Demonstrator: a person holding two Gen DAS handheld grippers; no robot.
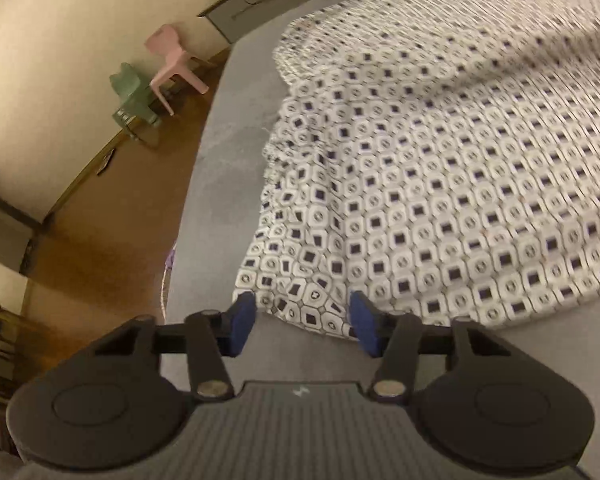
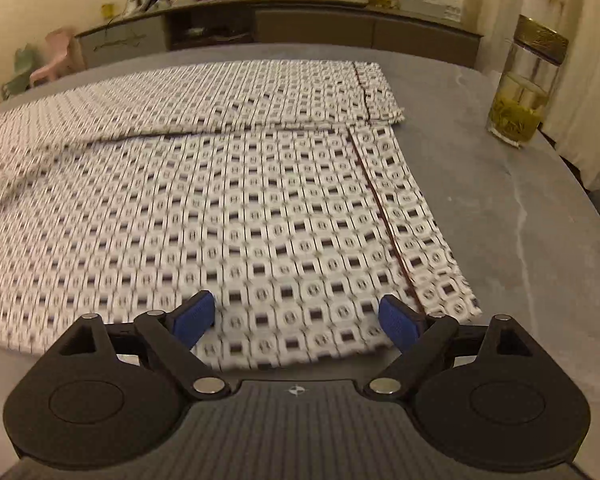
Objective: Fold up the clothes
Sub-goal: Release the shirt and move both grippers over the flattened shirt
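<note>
A white garment (image 1: pixel 440 184) printed with small dark squares lies spread over the grey table (image 1: pixel 228 168). In the left wrist view its near-left corner reaches in between the blue pads (image 1: pixel 242 320) of my left gripper (image 1: pixel 302 314), which stands open; the pads do not press the cloth. In the right wrist view the garment (image 2: pixel 228 208) shows a dark seam down its right side and a folded layer behind. My right gripper (image 2: pixel 296 316) hovers wide open over the garment's near edge, with its pads apart from the fabric.
A tall glass bottle of green tea (image 2: pixel 524 84) stands on the table (image 2: pixel 520 208) to the right of the garment. A long sideboard (image 2: pixel 300 20) runs along the far wall. A pink chair (image 1: pixel 172 64) and a green chair (image 1: pixel 134 100) stand on the floor beyond the table's left edge.
</note>
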